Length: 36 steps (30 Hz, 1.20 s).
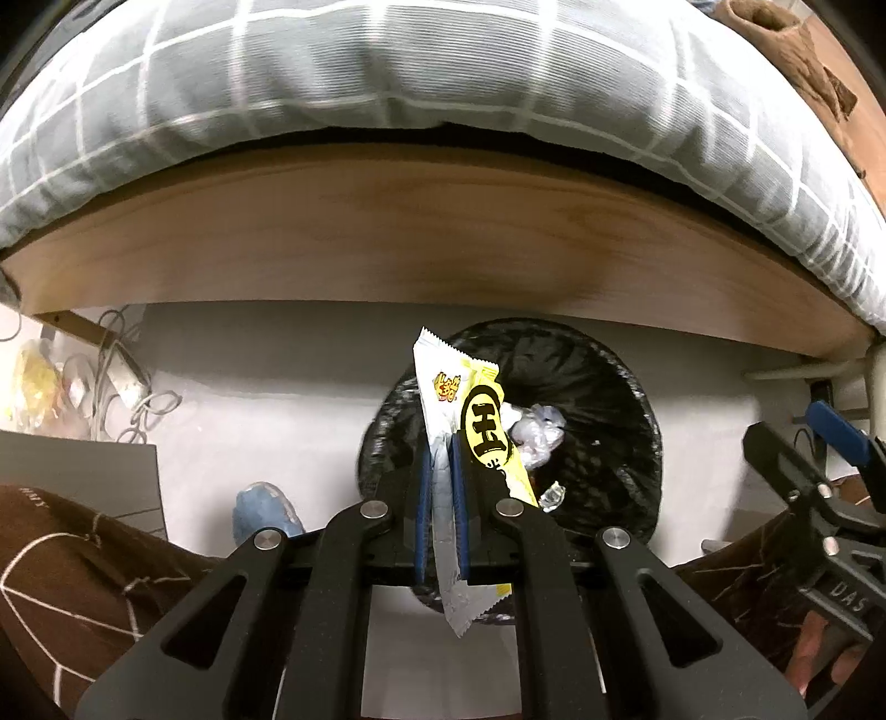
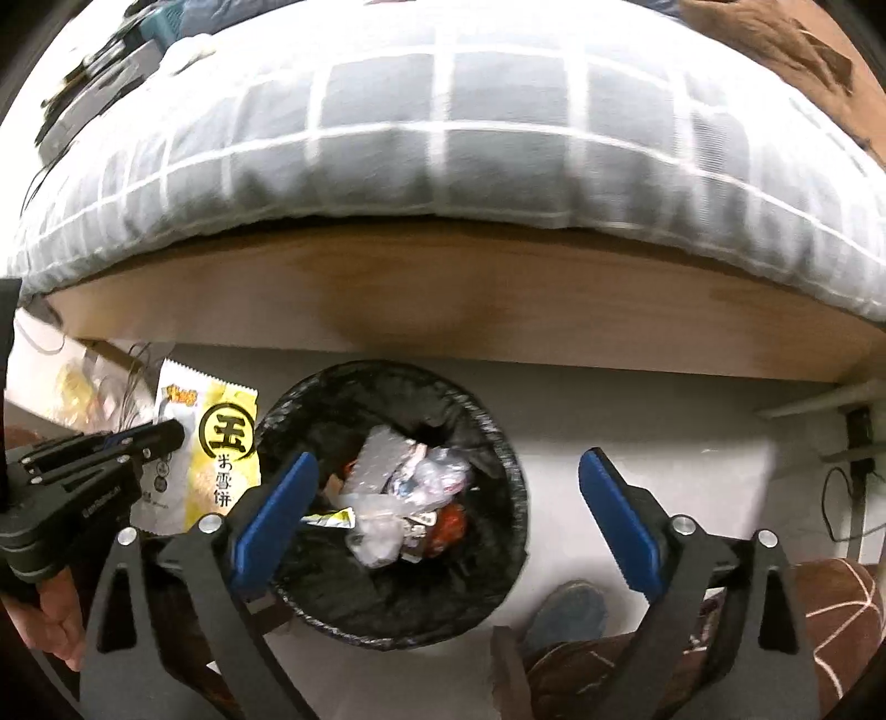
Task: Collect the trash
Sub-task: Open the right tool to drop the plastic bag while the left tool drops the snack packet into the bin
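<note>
Bed frame side board (image 1: 387,243), light wood grain, spans width of both views. Grey duvet with white grid lines (image 1: 343,83) bulges over board's top edge, dark gap between them. Brown fabric (image 2: 775,39) on bed at upper right. Floor (image 1: 266,399) pale, whitish, smooth. Tangle of cables (image 1: 119,387) on floor under bed at left, just beside wooden leg. Black cable (image 2: 836,498) looped at right. Light soft, indoor.

Black gripper (image 2: 447,518) linkages with silver rivets and blue pads; brown white-lined trousers (image 1: 72,565), blue slippers (image 1: 266,512)
</note>
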Available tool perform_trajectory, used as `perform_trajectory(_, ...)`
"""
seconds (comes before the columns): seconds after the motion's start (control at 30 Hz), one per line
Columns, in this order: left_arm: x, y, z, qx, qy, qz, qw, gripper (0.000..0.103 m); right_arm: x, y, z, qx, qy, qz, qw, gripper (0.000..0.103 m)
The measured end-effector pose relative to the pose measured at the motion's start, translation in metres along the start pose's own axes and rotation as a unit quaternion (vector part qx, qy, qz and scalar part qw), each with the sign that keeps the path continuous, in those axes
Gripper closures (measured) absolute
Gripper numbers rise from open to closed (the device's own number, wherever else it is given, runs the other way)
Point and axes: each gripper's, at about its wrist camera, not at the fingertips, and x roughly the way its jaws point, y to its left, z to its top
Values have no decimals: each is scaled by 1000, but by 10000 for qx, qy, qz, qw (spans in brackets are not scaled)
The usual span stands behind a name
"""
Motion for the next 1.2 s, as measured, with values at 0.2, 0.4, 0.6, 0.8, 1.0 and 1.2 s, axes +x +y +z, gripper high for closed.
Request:
perform_trajectory(0.2,6,-26,3,249,8,-18,9997,96,-6,-32,2,316,-10,-163,9994,9)
perform_trajectory(0.4,9,-42,1,411,-23,-15,9992,96,-10,-43,6,505,-39,-195,9985,9)
perform_trajectory(0.6,14,-47,-2,528,3,-11,9986,76,-11,-43,7,492,-28,-216,9986,9)
perform_trajectory(0.8,9,-47,-3,606,-167,22,9980,39,-13,-43,8,506,-76,-252,9984,9)
perform_trajectory(1.0,-9,-36,1,531,-442,185,9974,14,-26,-41,13,456,-232,-326,9982,9)
perform_trajectory(1.2,-43,-19,9,313,-746,212,9965,6,-56,-42,23,456,-551,-328,9969,9)
